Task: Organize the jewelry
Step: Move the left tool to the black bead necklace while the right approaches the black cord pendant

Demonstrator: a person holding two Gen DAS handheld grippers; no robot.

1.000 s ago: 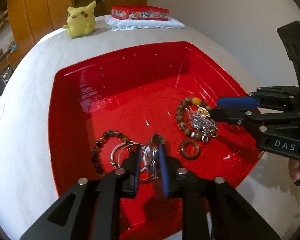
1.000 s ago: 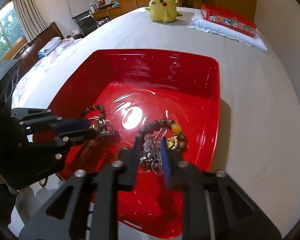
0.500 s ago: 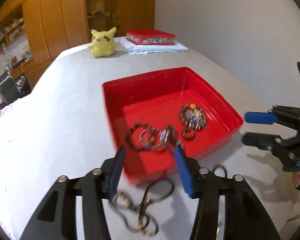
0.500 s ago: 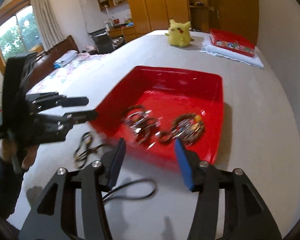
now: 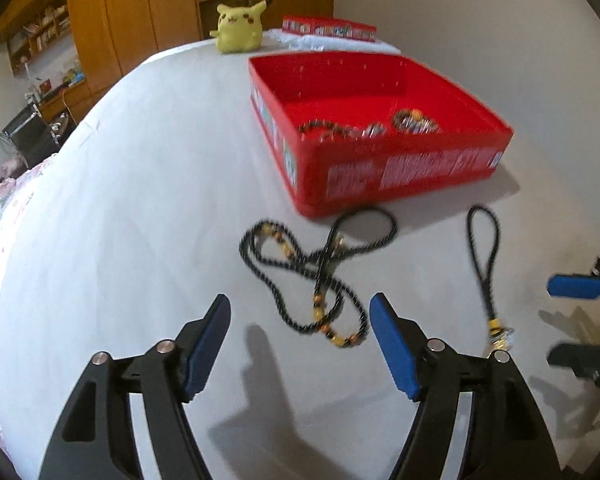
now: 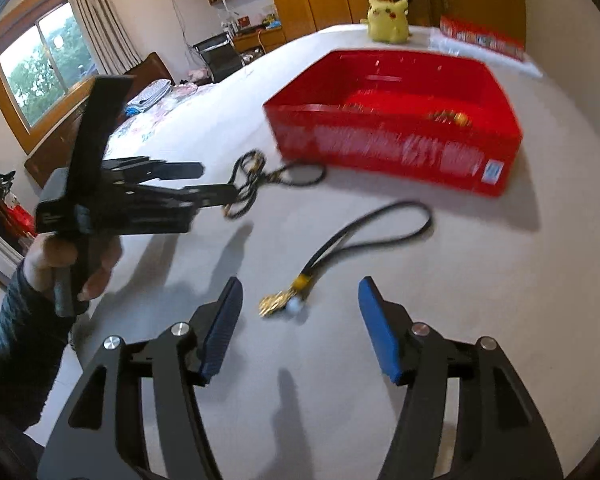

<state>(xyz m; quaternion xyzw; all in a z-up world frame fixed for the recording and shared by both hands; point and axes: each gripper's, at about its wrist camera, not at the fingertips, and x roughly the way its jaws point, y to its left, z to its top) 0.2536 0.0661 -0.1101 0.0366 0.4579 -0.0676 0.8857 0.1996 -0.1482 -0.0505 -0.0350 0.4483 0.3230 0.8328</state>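
A red box (image 5: 400, 176) (image 6: 380, 148) stands on the white bed and holds several bracelets (image 5: 414, 120). A black beaded necklace (image 5: 320, 272) (image 6: 248, 184) lies tangled in front of the box. A black cord necklace with a gold pendant (image 5: 486, 264) (image 6: 340, 248) lies to its right. My left gripper (image 5: 300, 344) (image 6: 216, 182) is open and empty, above the bed just short of the beaded necklace. My right gripper (image 6: 300, 328) (image 5: 572, 320) is open and empty, just short of the gold pendant (image 6: 278, 304).
A yellow plush toy (image 5: 240, 28) (image 6: 388, 20) and a flat red box on a white cloth (image 5: 328, 30) (image 6: 480, 38) sit at the far end of the bed. Wooden wardrobes, a chair and a window lie beyond the bed.
Both grippers let go of jewelry in the red box, opened wide and pulled back. They now hover low over the two necklaces in front of the box.
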